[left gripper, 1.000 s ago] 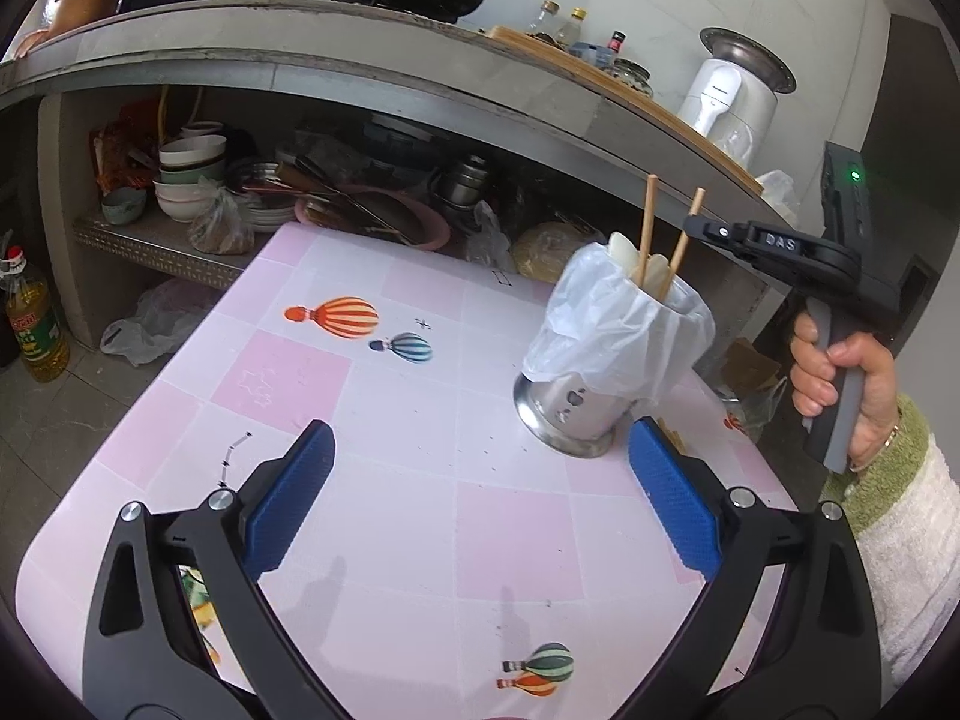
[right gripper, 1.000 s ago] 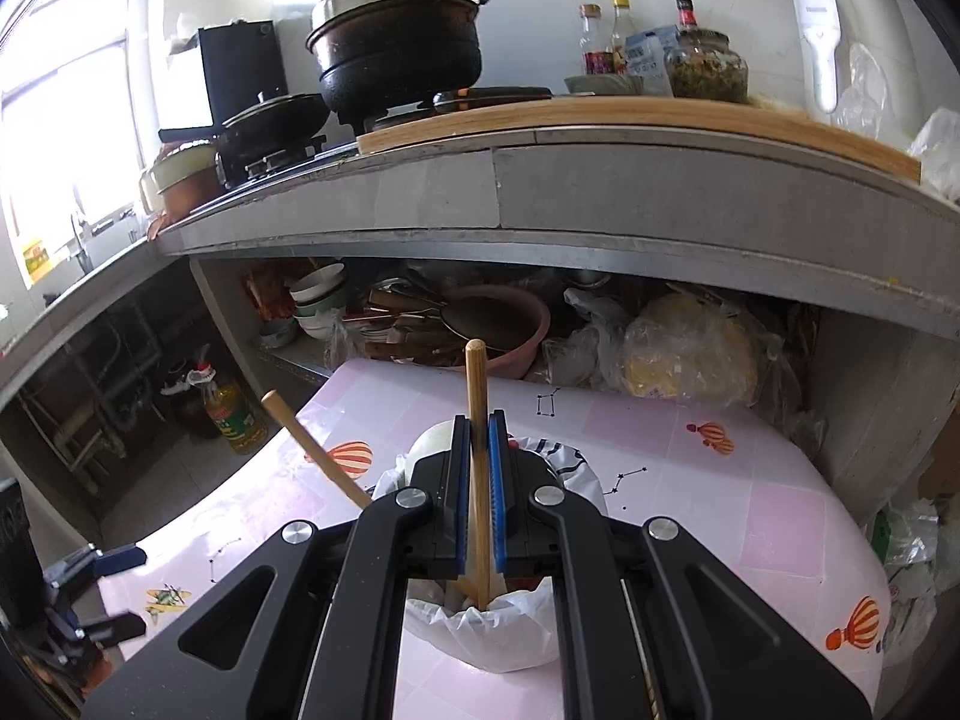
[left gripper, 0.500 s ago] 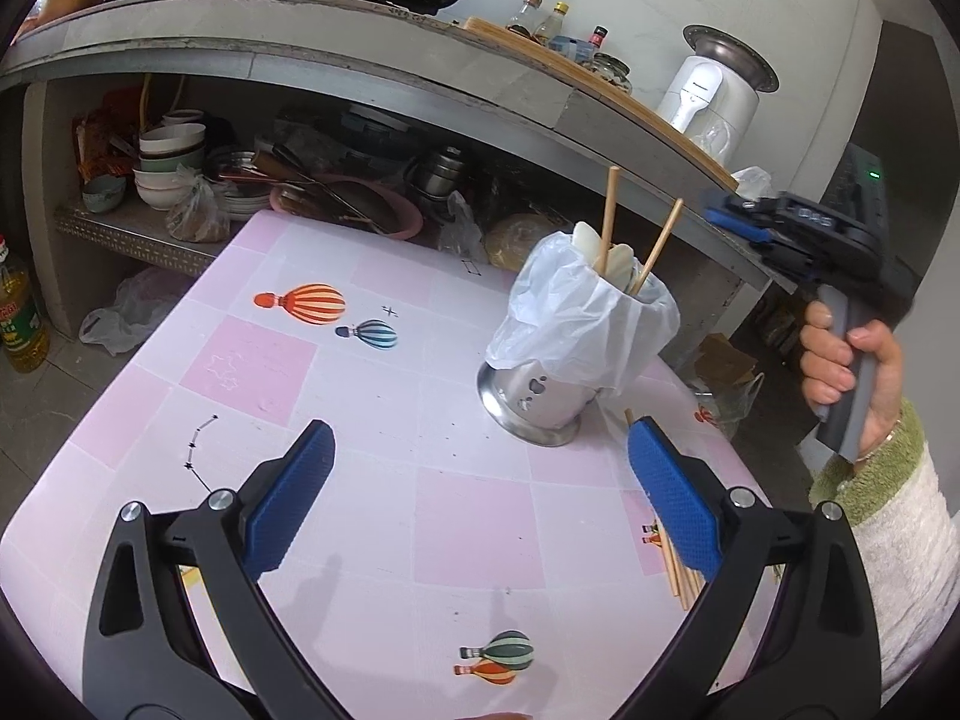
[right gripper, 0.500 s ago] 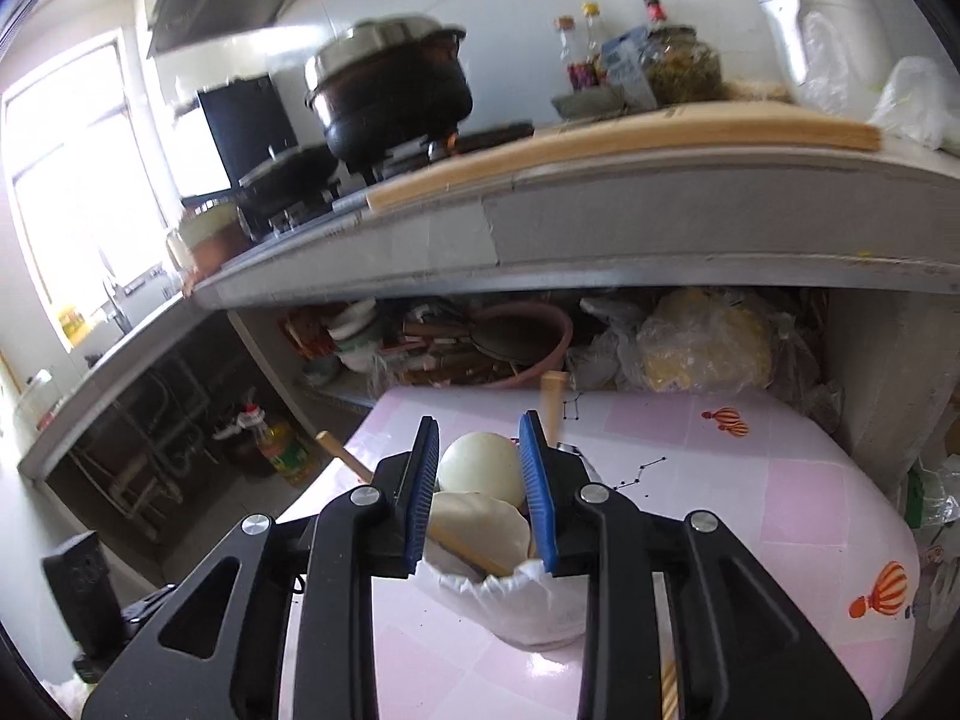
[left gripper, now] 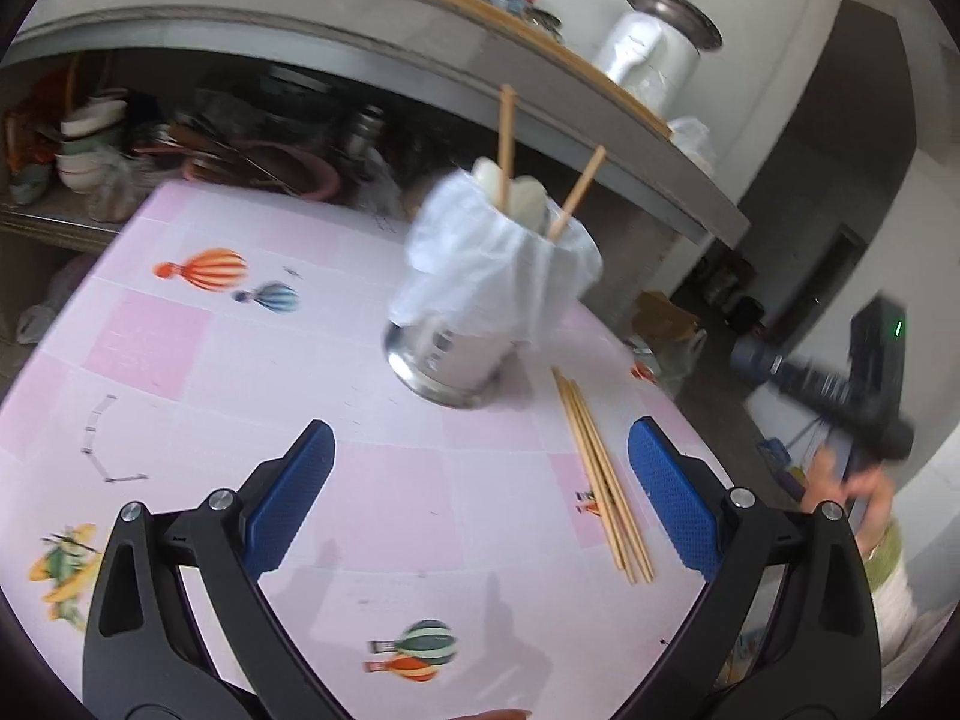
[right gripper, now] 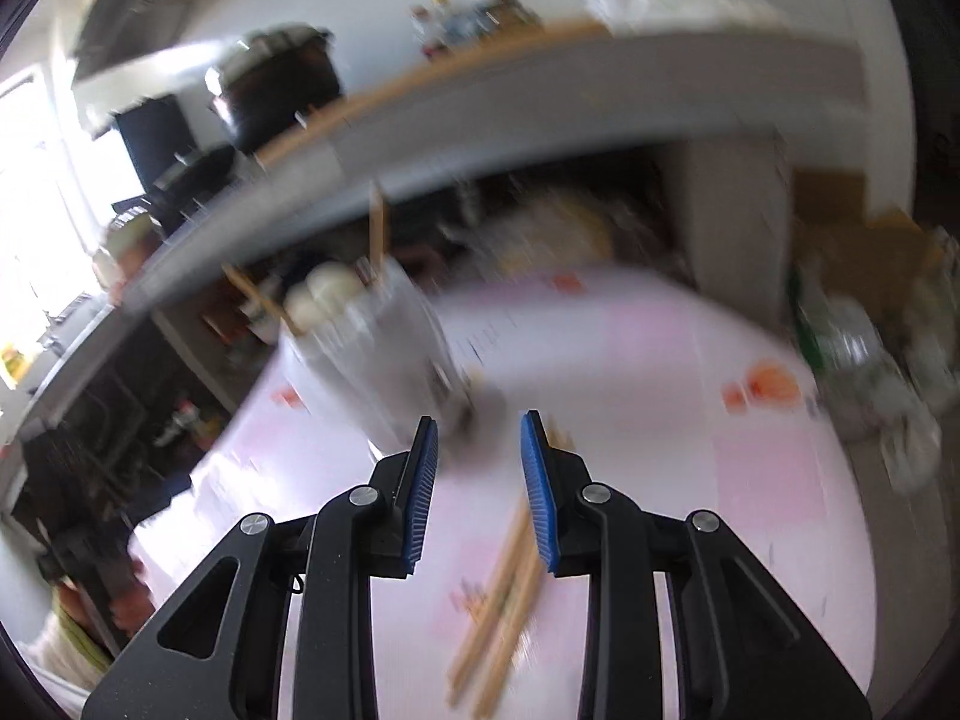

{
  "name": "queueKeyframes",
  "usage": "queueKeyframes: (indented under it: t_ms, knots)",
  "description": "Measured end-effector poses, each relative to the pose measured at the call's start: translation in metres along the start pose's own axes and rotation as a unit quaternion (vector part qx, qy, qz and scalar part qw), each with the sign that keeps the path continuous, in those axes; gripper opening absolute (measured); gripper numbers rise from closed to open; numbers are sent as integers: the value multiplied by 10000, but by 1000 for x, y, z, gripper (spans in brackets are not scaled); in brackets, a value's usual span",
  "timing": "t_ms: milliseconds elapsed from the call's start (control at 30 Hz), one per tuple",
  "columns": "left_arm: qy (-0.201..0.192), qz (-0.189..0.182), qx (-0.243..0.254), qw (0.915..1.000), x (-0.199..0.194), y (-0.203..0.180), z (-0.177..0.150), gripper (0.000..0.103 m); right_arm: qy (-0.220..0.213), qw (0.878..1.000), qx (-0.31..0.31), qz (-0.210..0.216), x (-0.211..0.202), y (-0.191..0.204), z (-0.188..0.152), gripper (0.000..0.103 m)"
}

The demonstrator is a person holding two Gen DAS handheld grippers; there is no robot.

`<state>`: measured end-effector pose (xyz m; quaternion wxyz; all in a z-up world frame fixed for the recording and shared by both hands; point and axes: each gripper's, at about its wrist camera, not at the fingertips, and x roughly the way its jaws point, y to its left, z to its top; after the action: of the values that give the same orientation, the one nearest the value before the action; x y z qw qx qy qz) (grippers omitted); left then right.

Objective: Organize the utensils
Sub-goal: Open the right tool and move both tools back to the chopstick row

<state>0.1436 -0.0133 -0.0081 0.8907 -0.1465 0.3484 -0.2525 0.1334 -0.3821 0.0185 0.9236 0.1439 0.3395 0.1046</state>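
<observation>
Your left gripper point(left gripper: 480, 501) hangs low over the pink-and-white checked tablecloth with hot-air balloon prints point(left gripper: 372, 504), its blue-padded jaws spread wide with nothing between them. Straight ahead of it stands the round stainless-steel utensil holder lined with a white plastic bag point(left gripper: 474, 312). 2 tan wooden chopsticks point(left gripper: 507, 150) stick up out of that holder: one nearly upright, the other leaning to the right in the left wrist view. White rounded spoon ends point(left gripper: 522, 204) show at the rim beside them.

The loose bundle of tan wooden chopsticks point(left gripper: 603, 474) lies flat on the cloth, just right of the holder's base and running toward you; the count is hard to read, roughly 4. It lies between the holder and your left gripper's right-hand pad, close to that pad but not touching it.

Your right gripper point(right gripper: 479, 492) points down at the same bundle point(right gripper: 501, 594), which the blurred right wrist view shows on the cloth below the fingers. Its jaws stand at a narrow gap, parted and empty; no pad presses on any stick. The holder point(right gripper: 384, 372) sits up and left of those fingertips. In the left wrist view, your right hand point(left gripper: 852, 489) and its tool appear smeared at the table's far right edge.
</observation>
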Motion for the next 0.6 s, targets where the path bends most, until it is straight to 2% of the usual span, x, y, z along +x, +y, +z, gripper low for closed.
queueKeyframes:
  t_ms: [133, 233, 367, 467, 533, 600]
  knots:
    - [496, 88, 387, 9980, 36, -24, -11, 95, 347, 9983, 410, -230, 13, -17, -47, 29]
    - [910, 195, 928, 9913, 69, -51, -24, 95, 521, 9963, 628, -275, 20, -27, -70, 29]
    - [1189, 380, 1649, 9784, 110, -87, -36, 95, 559, 9958, 665, -297, 19, -29, -80, 29]
    - [1329, 462, 1890, 9718, 135, -103, -40, 94, 527, 9960, 644, -312, 19, -29, -78, 29]
    - [1395, 480, 1987, 9689, 148, -111, -41, 84, 516, 9961, 657, -299, 18, -32, -78, 29]
    - [1523, 528, 2057, 9652, 161, -116, -43, 67, 530, 9959, 678, -295, 19, -35, -79, 29]
